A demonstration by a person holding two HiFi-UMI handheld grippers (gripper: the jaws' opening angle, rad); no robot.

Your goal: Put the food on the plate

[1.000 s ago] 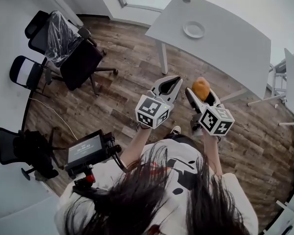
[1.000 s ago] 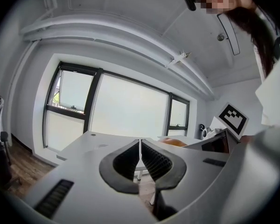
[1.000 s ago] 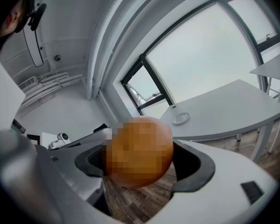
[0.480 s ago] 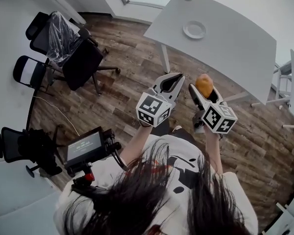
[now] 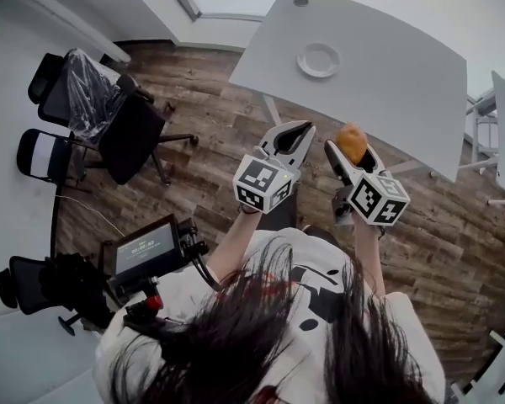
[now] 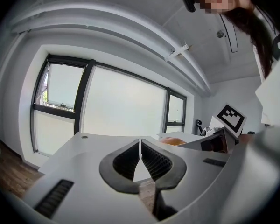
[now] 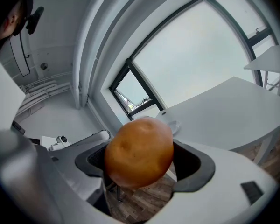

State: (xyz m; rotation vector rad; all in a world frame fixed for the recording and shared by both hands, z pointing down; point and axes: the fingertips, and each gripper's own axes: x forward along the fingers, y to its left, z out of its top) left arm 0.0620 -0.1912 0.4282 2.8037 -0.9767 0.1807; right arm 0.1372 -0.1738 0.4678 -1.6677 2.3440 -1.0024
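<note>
Two grippers hang above the floor, short of the table (image 5: 387, 66): the left gripper (image 5: 296, 133), fingers together, empty; the right gripper (image 5: 347, 151), fingers clamped on the orange (image 7: 139, 151). The plate (image 5: 319, 60) lies well ahead.

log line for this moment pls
right hand-held gripper: shut on orange food | left hand-held gripper: shut, empty | plate: empty, on table

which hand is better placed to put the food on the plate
Right: the right tool holds the food, the left tool is shut and empty. The plate lies on the table ahead.
</note>
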